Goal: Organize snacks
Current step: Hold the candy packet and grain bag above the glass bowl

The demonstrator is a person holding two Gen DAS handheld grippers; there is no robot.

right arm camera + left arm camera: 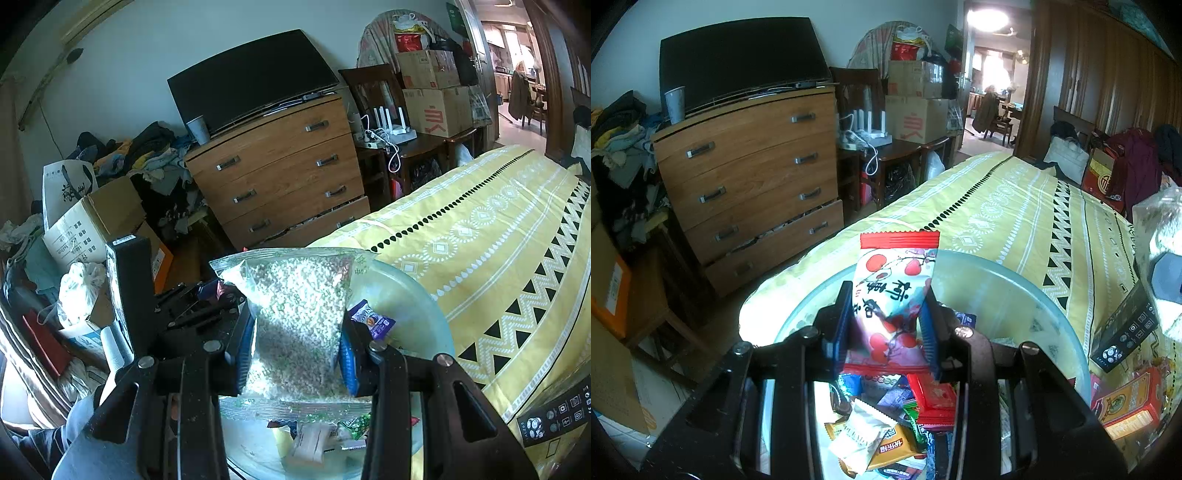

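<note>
Presently, the left gripper (pixel 886 325) holds a red-and-white snack packet (pixel 895 291) clamped between its blue pads, jaws closed on the packet's lower half. The packet stands upright with its long axis running away from the camera and up, its red serrated seal at the top and a matching red seal at the bottom; the white face carries red round fruit and dark Chinese characters, and the film is pinched in at the waist where the pads press. It sits above a clear glass bowl (pixel 1015 291) that rests on the near end of a bed under a yellow patterned bedspread (pixel 1004 206). Loose wrapped snacks (pixel 886 424) lie heaped in the bowl beneath the gripper: red, orange, white and green wrappers. The right gripper (pixel 295 347) has its jaws closed on a clear bag of small pale pellets (pixel 299 314), likewise upright, long axis top to bottom, sealed edge at the top and slightly tilted to the left. The bag is transparent, well filled, with a greenish printed corner at upper right. It too hangs over the glass bowl, just beside a purple wrapped snack (pixel 373 321) leaning on the bowl's wall. A black box with round icons (pixel 1126 332) lies on the bedspread to the right. A wooden chest of drawers (pixel 753 177) stands beyond the bed.
</note>
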